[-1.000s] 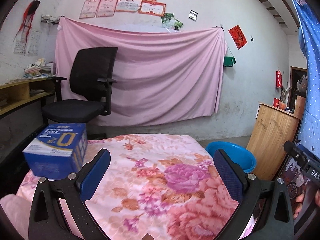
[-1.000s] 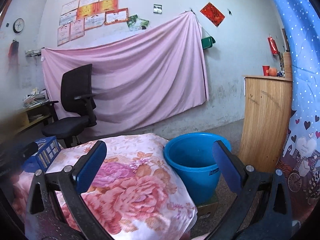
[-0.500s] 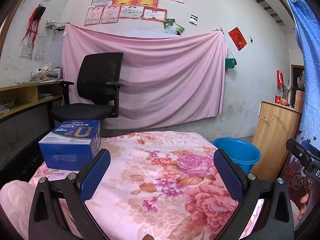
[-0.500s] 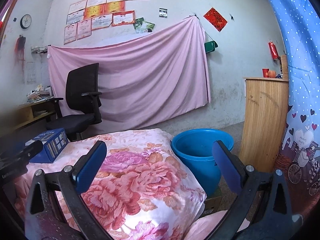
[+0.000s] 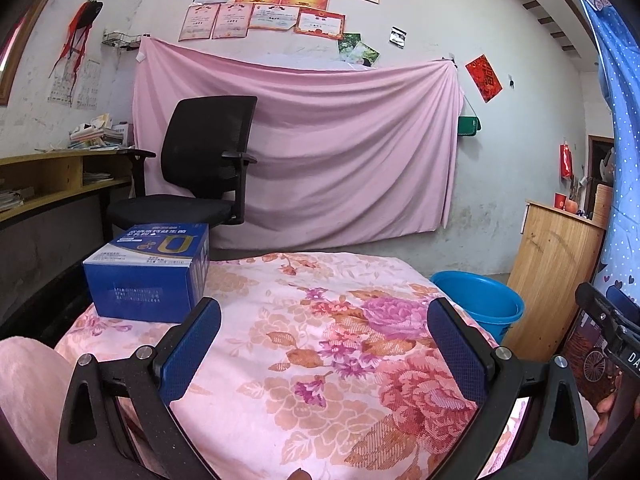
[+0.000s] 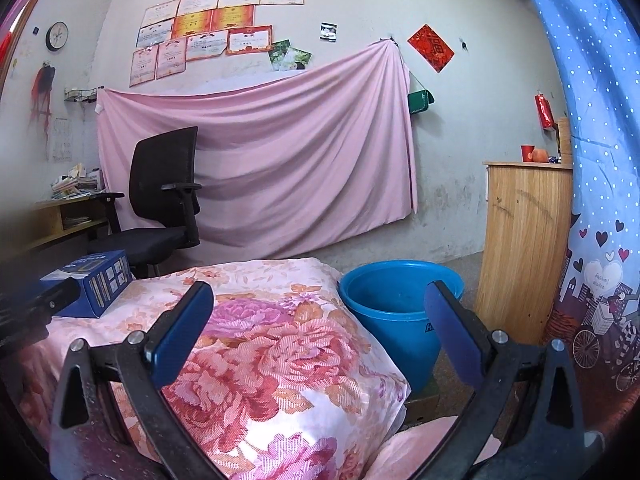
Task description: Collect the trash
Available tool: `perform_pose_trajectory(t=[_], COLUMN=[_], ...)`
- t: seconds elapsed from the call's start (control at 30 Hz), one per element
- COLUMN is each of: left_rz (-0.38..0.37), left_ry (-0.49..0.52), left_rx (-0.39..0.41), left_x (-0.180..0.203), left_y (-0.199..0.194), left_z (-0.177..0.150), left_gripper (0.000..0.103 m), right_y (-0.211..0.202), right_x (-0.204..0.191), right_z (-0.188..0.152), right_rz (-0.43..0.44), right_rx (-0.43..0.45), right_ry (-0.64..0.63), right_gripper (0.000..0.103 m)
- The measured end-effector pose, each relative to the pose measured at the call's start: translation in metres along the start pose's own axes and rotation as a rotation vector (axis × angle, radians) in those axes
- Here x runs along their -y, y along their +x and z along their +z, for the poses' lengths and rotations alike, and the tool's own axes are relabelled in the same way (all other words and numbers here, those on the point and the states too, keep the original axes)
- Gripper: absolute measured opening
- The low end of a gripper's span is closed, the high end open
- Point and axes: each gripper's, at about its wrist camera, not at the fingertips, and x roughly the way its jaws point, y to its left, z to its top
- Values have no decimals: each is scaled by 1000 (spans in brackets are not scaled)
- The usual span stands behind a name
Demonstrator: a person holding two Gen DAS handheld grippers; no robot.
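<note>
Both tools, left tool (image 5: 324,344) and right tool (image 6: 318,328), gape wide and empty over the floral-covered surface (image 5: 320,360), blue box (image 5: 148,272) far-left, blue bucket (image 6: 394,312) beside it.

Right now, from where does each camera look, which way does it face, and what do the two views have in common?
Left wrist: sits on the left gripper, jaws open, facing across the floral cloth toward the blue box and black chair; a pink sleeve shows lower left.
Right wrist: sits on the right gripper, jaws open, facing the blue bucket and wooden cabinet; part of the left gripper shows at the left edge.
Shared: box, chair, bucket, cabinet, pink wall sheet.
</note>
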Motion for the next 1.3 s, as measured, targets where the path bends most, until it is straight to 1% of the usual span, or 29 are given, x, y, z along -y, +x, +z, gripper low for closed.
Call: perform_pose_trajectory(t=[0.6,1.3], left_rz=[11,3], left_ry=[19,38], left_rx=[7,12], left_x=[2,3], left_y=[0,0], left_z=[-5,-7], left_gripper=[101,101], right_y=[3,5], right_x=[3,1], right_z=[-2,-6], right_rz=[6,7], right_rx=[-18,-25], right_ry=[1,8], right_gripper=[103,103])
